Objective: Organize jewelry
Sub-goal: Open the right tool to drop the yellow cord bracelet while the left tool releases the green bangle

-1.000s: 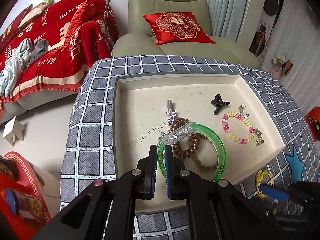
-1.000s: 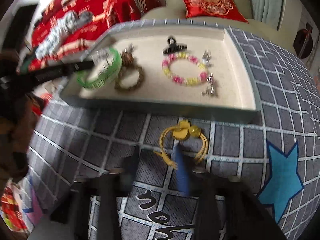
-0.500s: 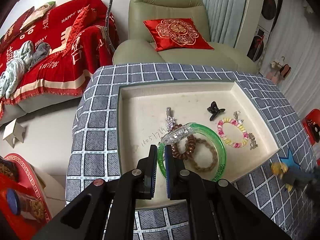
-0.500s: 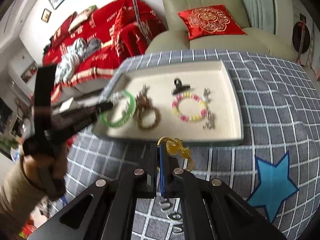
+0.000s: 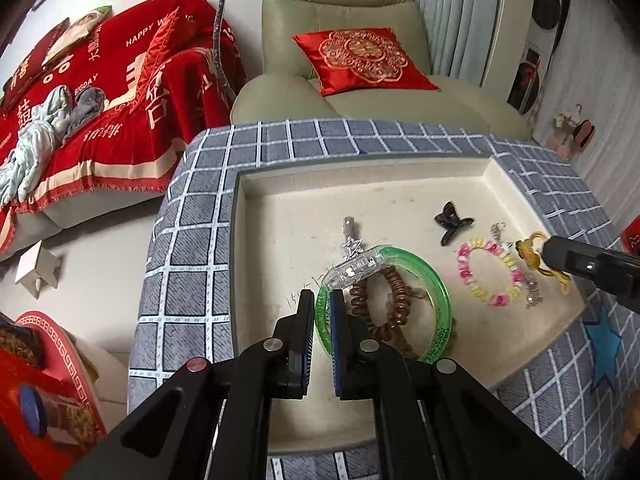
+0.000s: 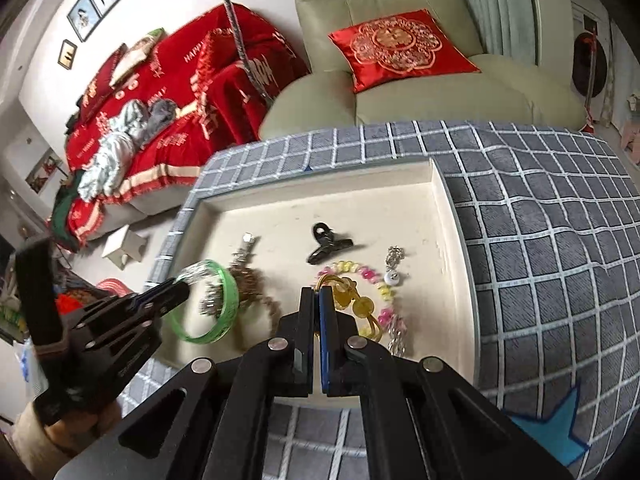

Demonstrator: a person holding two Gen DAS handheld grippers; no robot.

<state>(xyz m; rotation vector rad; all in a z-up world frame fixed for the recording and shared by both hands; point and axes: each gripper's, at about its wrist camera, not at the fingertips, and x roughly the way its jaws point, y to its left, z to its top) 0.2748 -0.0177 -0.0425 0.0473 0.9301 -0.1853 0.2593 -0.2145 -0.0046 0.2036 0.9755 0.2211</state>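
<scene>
1. The right gripper [image 6: 317,300] is pinching a yellow cord hair tie with amber beads [image 6: 350,300], hanging above the cream tray's [image 6: 440,216] near right part, over the pink-and-yellow bead bracelet [image 6: 384,292].
2. Carry it to bare tray floor, lower, then spread the jaws.
3. The left gripper [image 5: 322,316] pinches the translucent green bangle [image 5: 436,288] at its left rim; hold it steady, well apart from the right gripper.
4. Avoid snagging the black claw clip [image 6: 328,242].
</scene>
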